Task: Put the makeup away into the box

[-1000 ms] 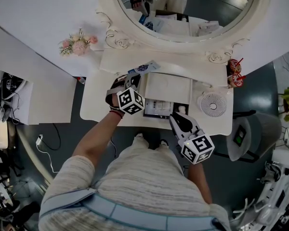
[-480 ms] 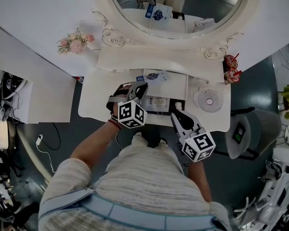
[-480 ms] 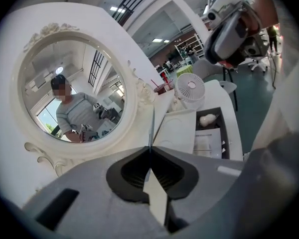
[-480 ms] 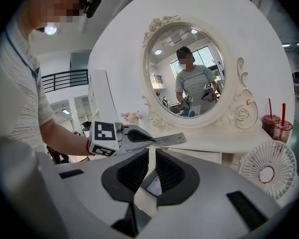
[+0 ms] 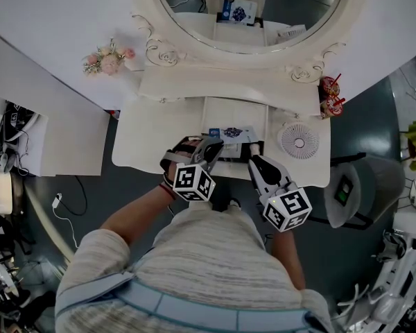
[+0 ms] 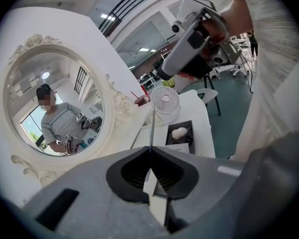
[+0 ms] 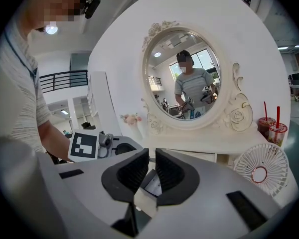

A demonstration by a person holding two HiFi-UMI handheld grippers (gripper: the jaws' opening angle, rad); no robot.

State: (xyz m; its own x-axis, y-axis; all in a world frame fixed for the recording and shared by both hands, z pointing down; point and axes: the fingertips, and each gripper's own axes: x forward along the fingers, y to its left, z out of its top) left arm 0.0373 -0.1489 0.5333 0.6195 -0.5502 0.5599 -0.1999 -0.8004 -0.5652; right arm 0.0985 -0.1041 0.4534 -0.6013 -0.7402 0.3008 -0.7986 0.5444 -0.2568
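Observation:
My left gripper [image 5: 213, 144] is shut on a thin flat makeup packet with a blue pattern [image 5: 232, 133]. It holds the packet over the front part of the open white box [image 5: 236, 111] on the dressing table. In the left gripper view the packet [image 6: 152, 126] shows edge-on, rising from the closed jaws of the left gripper [image 6: 150, 148]. Beyond it lies the box's dark tray with a white puff [image 6: 179, 132]. My right gripper [image 5: 252, 160] hovers at the box's front right corner. In the right gripper view, the right gripper [image 7: 152, 156] has a narrow gap between its jaws and holds nothing.
A small white fan [image 5: 299, 141] stands right of the box, with two red cups with straws [image 5: 331, 96] behind it. A big oval mirror [image 5: 249, 12] rises at the back, and pink flowers [image 5: 109, 61] sit at the left. The table's front edge runs just under both grippers.
My left gripper has carried the packet rightward, from the box's left side to over its front part. The right gripper has stayed about where it was.

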